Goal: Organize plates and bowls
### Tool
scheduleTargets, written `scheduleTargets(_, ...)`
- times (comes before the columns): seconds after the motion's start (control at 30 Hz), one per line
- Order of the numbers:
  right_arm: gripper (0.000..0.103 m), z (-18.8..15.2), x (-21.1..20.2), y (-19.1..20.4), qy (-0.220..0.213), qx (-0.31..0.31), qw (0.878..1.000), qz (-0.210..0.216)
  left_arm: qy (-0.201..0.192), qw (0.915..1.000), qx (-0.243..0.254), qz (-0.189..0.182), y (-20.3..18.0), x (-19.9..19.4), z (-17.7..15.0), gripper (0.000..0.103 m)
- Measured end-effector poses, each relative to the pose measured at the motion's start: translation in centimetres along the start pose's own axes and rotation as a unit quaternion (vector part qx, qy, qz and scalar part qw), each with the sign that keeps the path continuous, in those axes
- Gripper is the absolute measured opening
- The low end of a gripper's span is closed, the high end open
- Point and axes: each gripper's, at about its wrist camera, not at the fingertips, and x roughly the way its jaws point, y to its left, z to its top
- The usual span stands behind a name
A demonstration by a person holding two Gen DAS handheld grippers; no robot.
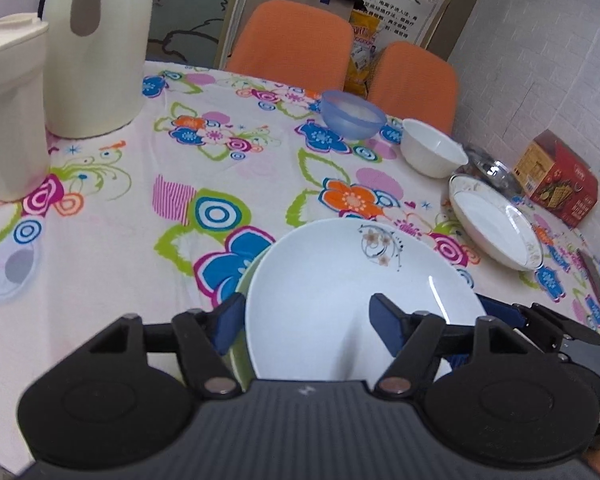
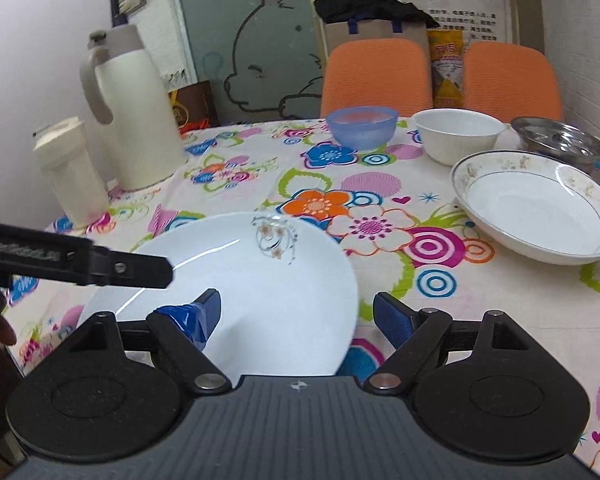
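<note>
Table with flowered cloth, seen from both wrist cameras. Only the left wrist view shows a green rim under the white floral plate and a red box at the table's right edge; only the right wrist view shows the steel bowl plainly and a brown bag behind the far left corner. Counted: two orange chairs, two cream vessels (a tall flask and a smaller lidded jug) at the left edge, two visible plates, three bowls. The floral plate lies at the near edge; the gold-rimmed deep plate lies toward the right edge, with the steel bowl behind it. The blue bowl and white bowl stand side by side near the far edge. Left gripper: jaws spread, released, straddling the floral plate's left part. Right gripper: jaws spread, released, astride that plate's right rim. The left gripper's body crosses the right view, hiding part of the plate.
</note>
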Motion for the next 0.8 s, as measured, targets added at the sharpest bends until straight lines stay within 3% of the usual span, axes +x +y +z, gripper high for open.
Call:
scheduleTargets(0.13, 0.07, 0.8, -1.2, -1.9, -0.011, 0.029, 1.0, 0.002, -0.04, 0.9981, 0.022, 0.04, -1.1, -1.9, 1.3, 0.089)
scheduleTargets(0.33, 0.071, 1.9, -3.8, -5.1, -0.03, 0.04, 0.998, -0.025, -0.051, 0.9963, 0.063, 0.03, -5.0, -0.5, 4.6, 0.09)
scheduleTargets(0.53, 0.071, 2.7, -6.0, -11.4, -0.038, 0.056, 0.992, -0.103, 0.001, 0.9941, 0.108, -0.009, -10.2, 5.0, 6.5, 0.092)
scheduleTargets(0.63, 0.071, 3.3, -5.5, -15.1, -0.021, 0.072, 0.988, -0.137, 0.041, 0.9904, 0.129, -0.026, -12.9, 8.6, 7.1, 0.092)
scheduleTargets(0.8, 0.071, 5.0, -1.7, -19.8, 0.023, 0.089, 0.985, -0.147, 0.098, 0.9834, 0.141, -0.059, -16.5, 14.7, 9.2, 0.092)
